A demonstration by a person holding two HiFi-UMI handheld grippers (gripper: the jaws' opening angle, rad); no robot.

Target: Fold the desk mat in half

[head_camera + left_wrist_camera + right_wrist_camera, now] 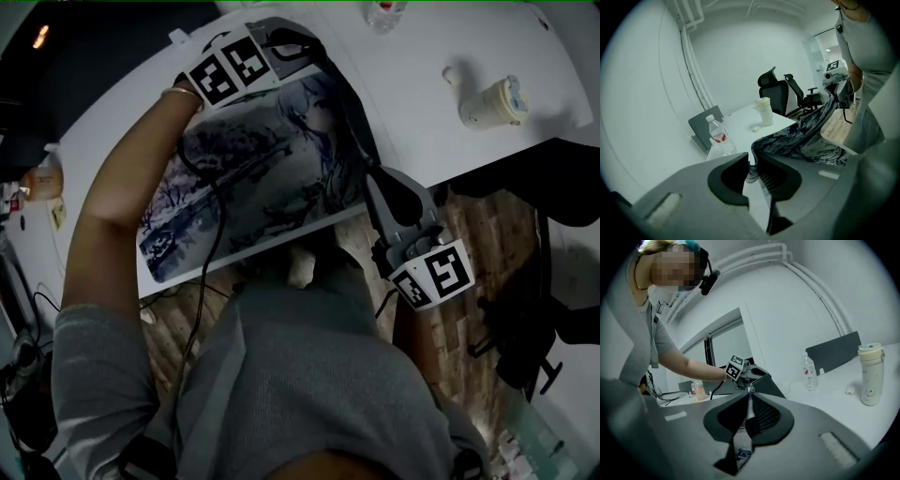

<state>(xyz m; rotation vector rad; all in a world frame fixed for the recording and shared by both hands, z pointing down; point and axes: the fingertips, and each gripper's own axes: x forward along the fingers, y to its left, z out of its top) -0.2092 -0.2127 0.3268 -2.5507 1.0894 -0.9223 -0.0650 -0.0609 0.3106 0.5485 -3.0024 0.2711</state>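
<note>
Head view: a person stands at the near edge of a white table (422,103) with the desk mat (272,178) raised at one end between two hand-held grippers. The left gripper (292,56) has its jaws pinched on the mat's far corner, over the middle of the table. The right gripper (377,183) has its jaws pressed together on the mat's near corner, just above the table's near edge. The short edge strung between them is lifted and sags a little, as the left gripper view shows, where the printed sheet runs from the jaws across to the other gripper. The rest of the mat slopes down and away to the person's left, and its free short edge (150,248) appears to rest by the table's near edge. The mat's long axis runs along that near edge, from the held end toward the table's left end, printed side up. The fold likely turns on this: the free edge lies to the left of both grippers, so the held edge must travel leftward along the long axis and land on it. The left gripper is nearer the free end's far corner; the right must cross more of the table's near edge. A tumbler (492,101) and a water bottle (384,11) stand well apart, toward the table's far right.
</note>
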